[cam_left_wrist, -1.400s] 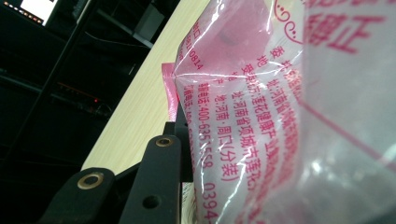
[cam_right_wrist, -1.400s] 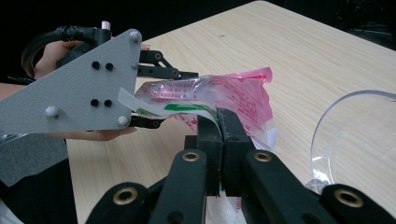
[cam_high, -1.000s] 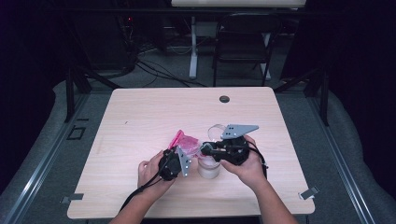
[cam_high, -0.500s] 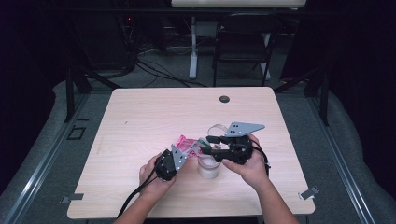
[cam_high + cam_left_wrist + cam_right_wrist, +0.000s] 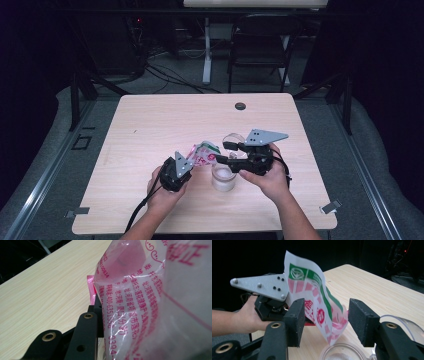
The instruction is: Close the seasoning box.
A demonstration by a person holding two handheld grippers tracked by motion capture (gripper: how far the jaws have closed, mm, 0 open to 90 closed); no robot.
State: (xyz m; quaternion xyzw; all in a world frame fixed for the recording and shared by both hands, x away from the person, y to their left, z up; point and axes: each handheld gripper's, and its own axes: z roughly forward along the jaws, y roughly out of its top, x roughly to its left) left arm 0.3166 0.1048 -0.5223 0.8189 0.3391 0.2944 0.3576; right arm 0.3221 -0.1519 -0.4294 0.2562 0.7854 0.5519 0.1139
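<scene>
A thin plastic bag (image 5: 202, 151) printed in pink, red and green hangs above a clear cup (image 5: 223, 178) that holds something white. My left gripper (image 5: 191, 159) is shut on the bag's lower edge and holds it up; in the left gripper view the bag (image 5: 150, 302) lies against the one jaw that shows. My right gripper (image 5: 325, 317) is open, its jaws have just been opening, and the bag (image 5: 312, 290) hangs loose between them, clear of both pads. The cup (image 5: 342, 352) stands just under the bag's lower corner.
A clear round lid (image 5: 234, 139) lies on the wooden table (image 5: 150, 130) just behind the right gripper. A small dark disc (image 5: 240, 106) sits near the table's far edge. A folding chair (image 5: 260, 45) and cables stand beyond the table.
The right gripper's jaws have spread apart and come off the bag. The bag now hangs from the left gripper alone. Both hands have stayed about where they were.
</scene>
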